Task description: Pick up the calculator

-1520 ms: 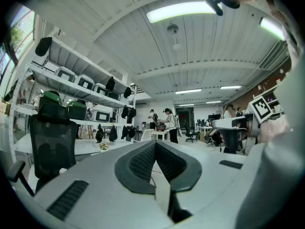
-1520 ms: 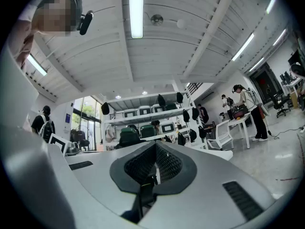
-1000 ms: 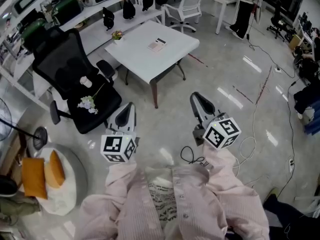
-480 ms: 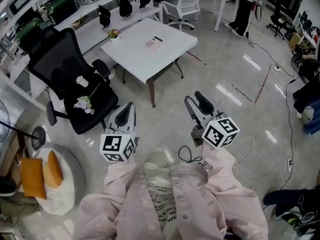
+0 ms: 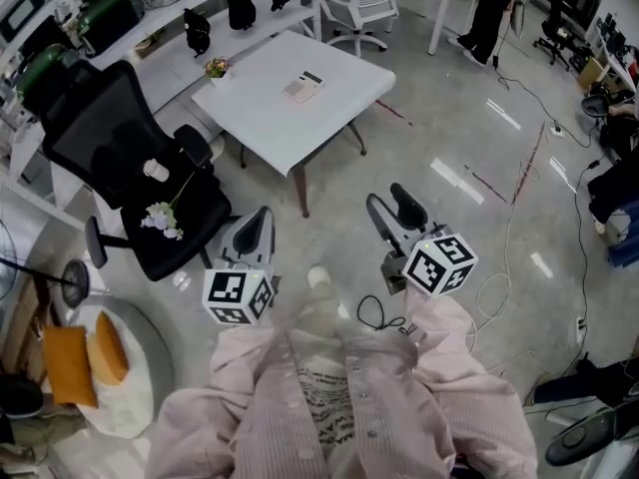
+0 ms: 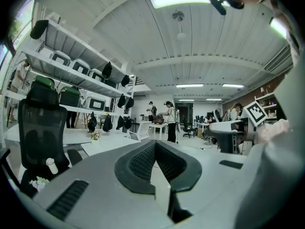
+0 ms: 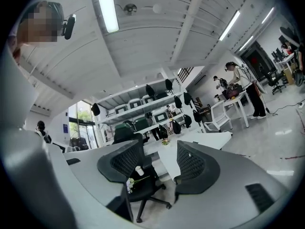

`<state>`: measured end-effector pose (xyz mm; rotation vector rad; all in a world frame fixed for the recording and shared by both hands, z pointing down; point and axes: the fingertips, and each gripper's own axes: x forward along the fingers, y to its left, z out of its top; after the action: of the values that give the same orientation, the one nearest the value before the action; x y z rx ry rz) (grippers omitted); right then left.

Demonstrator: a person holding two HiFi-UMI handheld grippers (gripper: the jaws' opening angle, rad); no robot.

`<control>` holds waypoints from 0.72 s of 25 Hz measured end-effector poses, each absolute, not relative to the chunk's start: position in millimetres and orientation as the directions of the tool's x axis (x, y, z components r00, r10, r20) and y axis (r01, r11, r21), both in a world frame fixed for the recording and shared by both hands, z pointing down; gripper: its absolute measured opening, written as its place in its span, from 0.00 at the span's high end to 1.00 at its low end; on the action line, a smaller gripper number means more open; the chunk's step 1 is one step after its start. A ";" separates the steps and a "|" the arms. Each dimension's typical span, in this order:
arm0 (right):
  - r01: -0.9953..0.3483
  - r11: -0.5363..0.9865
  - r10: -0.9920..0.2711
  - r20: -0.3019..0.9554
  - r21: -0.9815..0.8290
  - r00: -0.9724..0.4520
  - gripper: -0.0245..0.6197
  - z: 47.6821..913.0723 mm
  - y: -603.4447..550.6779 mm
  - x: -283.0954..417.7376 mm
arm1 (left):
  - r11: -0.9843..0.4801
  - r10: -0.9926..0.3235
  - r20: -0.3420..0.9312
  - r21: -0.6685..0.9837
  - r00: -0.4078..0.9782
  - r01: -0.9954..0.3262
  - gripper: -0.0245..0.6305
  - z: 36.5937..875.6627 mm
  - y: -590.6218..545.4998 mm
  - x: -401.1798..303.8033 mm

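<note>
The calculator (image 5: 304,86), a small pale slab with a dark strip, lies on the white square table (image 5: 260,118) well ahead of both grippers. My left gripper (image 5: 257,218) hangs over the floor in front of the table, pointing roughly level; in the left gripper view (image 6: 155,146) its jaws meet with nothing between them. My right gripper (image 5: 390,205) hangs beside it to the right, its jaws opening, and the right gripper view (image 7: 159,150) shows a wide, empty gap. The table (image 7: 209,139) shows beyond that gap; the calculator cannot be made out there.
A black office chair (image 5: 140,168) with a white cup and a flower sprig on its seat stands left of the table. A white chair (image 5: 369,8) and shelves with black bags lie behind. Cables (image 5: 379,312) trail on the floor. Orange cushions (image 5: 90,352) lie at the lower left.
The right gripper's jaws have spread from shut to wide apart. Both grippers have edged forward toward the table and dipped slightly. The left jaws stay together.
</note>
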<state>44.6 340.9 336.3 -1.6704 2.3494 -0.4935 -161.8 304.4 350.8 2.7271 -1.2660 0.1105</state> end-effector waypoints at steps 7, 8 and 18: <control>-0.851 0.294 -0.933 0.064 -0.436 -0.355 0.63 354.2 269.3 57.1 | -0.639 -0.742 0.164 0.121 0.650 -0.760 0.96 370.0 234.7 -143.2; -0.851 0.291 -0.932 0.071 -0.438 -0.355 0.63 356.4 257.8 59.2 | -0.637 -0.741 0.171 0.126 0.649 -0.760 0.96 372.3 223.4 -141.5; -0.838 0.279 -0.922 0.114 -0.468 -0.370 0.63 368.9 146.9 70.7 | -0.622 -0.737 0.207 0.167 0.644 -0.765 0.96 388.0 111.0 -128.3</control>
<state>70.7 146.9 368.9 -1.6469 2.3625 -0.6899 -128.3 111.0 388.0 2.6256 -1.2205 0.1729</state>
